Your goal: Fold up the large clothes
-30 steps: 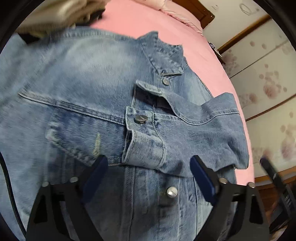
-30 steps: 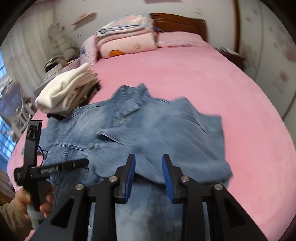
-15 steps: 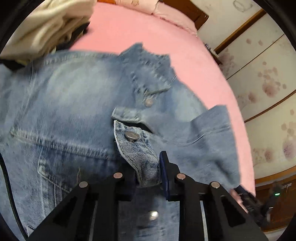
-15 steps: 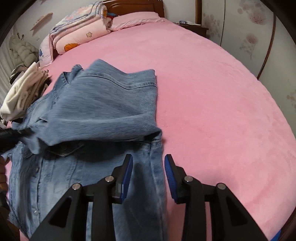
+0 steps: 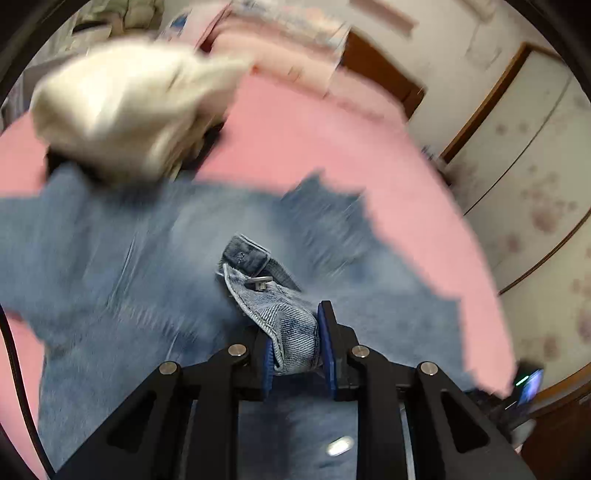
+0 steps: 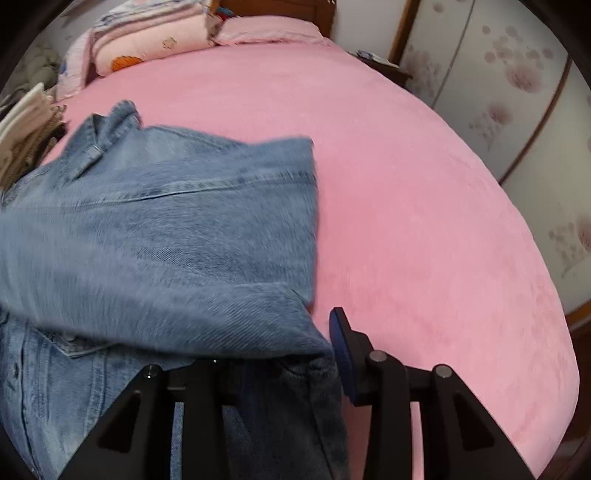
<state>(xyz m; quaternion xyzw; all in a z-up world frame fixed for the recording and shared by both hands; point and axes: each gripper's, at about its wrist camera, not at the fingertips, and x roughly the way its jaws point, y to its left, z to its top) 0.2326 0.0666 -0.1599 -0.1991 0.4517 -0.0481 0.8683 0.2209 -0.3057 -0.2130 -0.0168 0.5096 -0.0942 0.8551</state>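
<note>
The left wrist view is blurred over most of its field, but the left gripper (image 5: 295,345) is seen closed on the sleeve cuff (image 5: 275,306) of the denim jacket (image 5: 110,266), the cuff bunched between the two blue pads with a metal button (image 5: 260,282) standing just above them. The jacket is spread on the pink bed (image 5: 314,144), and a cream garment pile (image 5: 122,110) lies at the jacket's far left edge, touching or overlapping its shoulder; which cannot be told through the blur. Behind the bed a wooden headboard (image 5: 380,77) and floral-patterned wardrobe doors (image 5: 535,192) are seen. In the right wrist view the right gripper (image 6: 295,354) is held at the near right edge of the jacket (image 6: 166,229). Only its right pad (image 6: 340,339) is exposed, resting just beside the denim, while the left finger is covered by a fold of cloth draped over it, so it cannot be told whether cloth is being pinched. A folded layer of the jacket is laid across its front, with the collar (image 6: 107,129) pointing towards the head of the bed. Folded bedding (image 6: 147,40) and a pillow (image 6: 269,29) are stacked by the headboard, and the folded clothes (image 6: 26,140) sit at the far left, close to the collar.
</note>
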